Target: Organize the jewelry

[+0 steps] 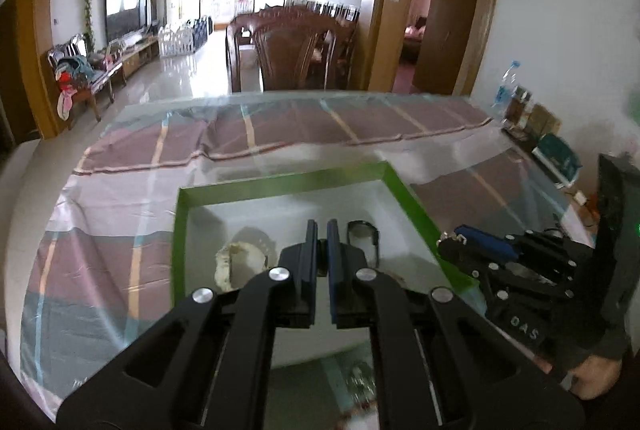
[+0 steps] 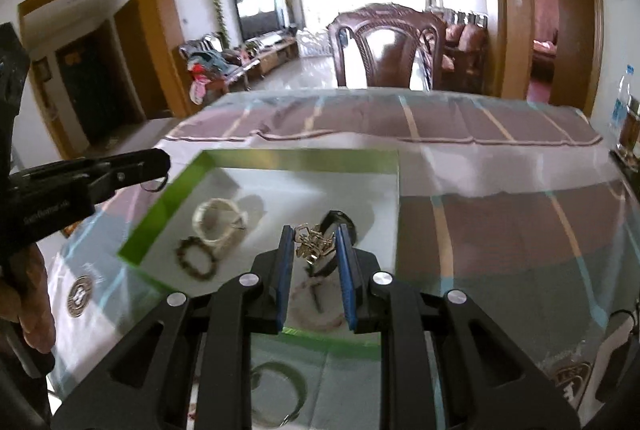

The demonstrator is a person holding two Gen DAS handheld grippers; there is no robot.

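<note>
Right wrist view looks down into a shallow green-rimmed box (image 2: 176, 196) lying on the glass-topped table (image 2: 520, 250), its white floor serving as the collecting place for the jewelry. The right gripper (image 2: 314, 238) hangs over the box's near half with its blue-padded fingers apart, and a tangled gold chain (image 2: 314, 244) shows between them; whether it hangs from a pad or lies on the floor I cannot tell. Behind the chain sits a dark bangle (image 2: 340, 220); to the left are a cream bracelet (image 2: 218, 222) and a dark beaded bracelet (image 2: 196, 258), well apart from one another, probably so that each stays easy to pick out. A thin ring-shaped piece (image 2: 276, 386) waits outside the box near the camera. The left gripper (image 1: 322, 230) is nearly closed, apparently holding nothing, poised over the box's left part, likely just staying clear.
</note>
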